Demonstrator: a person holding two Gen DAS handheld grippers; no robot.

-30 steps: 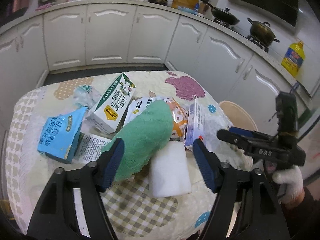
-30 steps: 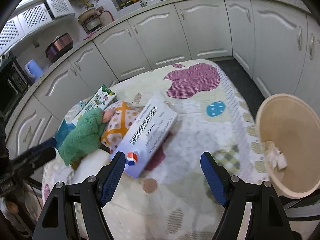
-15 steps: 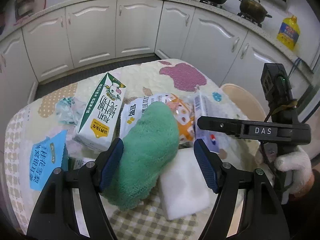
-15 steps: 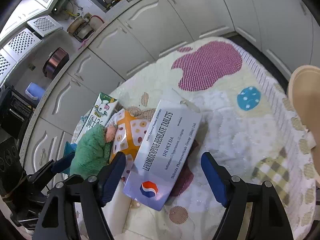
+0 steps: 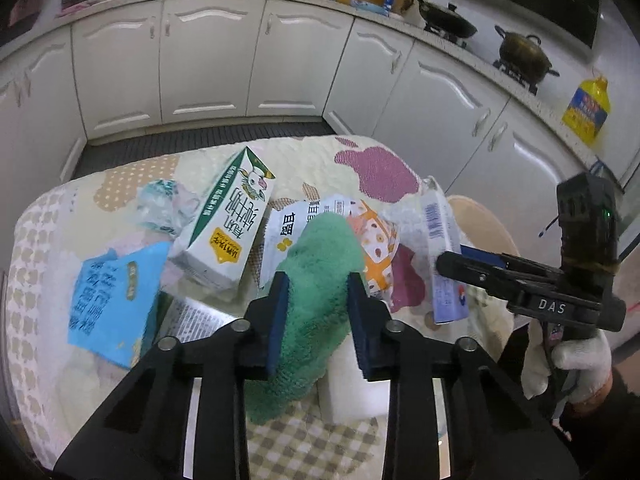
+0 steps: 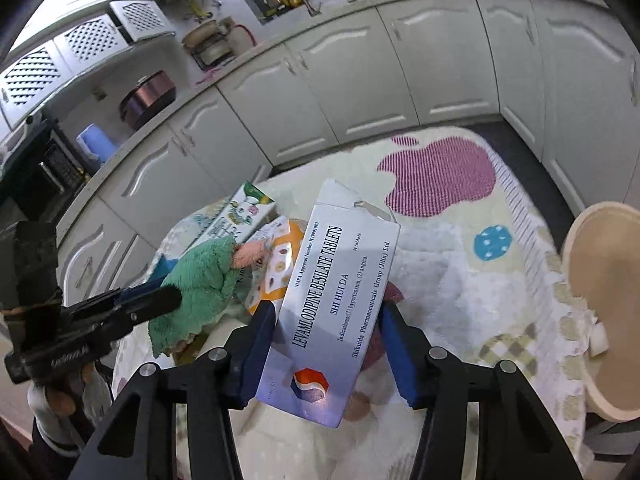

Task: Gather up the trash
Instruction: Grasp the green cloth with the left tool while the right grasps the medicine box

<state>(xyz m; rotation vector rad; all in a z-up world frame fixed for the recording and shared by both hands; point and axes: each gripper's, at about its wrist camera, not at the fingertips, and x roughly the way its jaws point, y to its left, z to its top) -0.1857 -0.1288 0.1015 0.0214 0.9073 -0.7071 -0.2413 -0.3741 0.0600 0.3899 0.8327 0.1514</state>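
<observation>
Green terry cloth (image 5: 320, 304) sits pinched between the left tongs (image 5: 318, 312), draped over a white foam block (image 5: 352, 392) on the quilted tabletop (image 5: 52, 240). The right tongs (image 6: 326, 344) are clamped on a tablet box (image 6: 340, 300), tilted up. A milk carton (image 5: 228, 232) lies nearby; a beige bin (image 6: 600, 300) stands beside the tabletop.
</observation>
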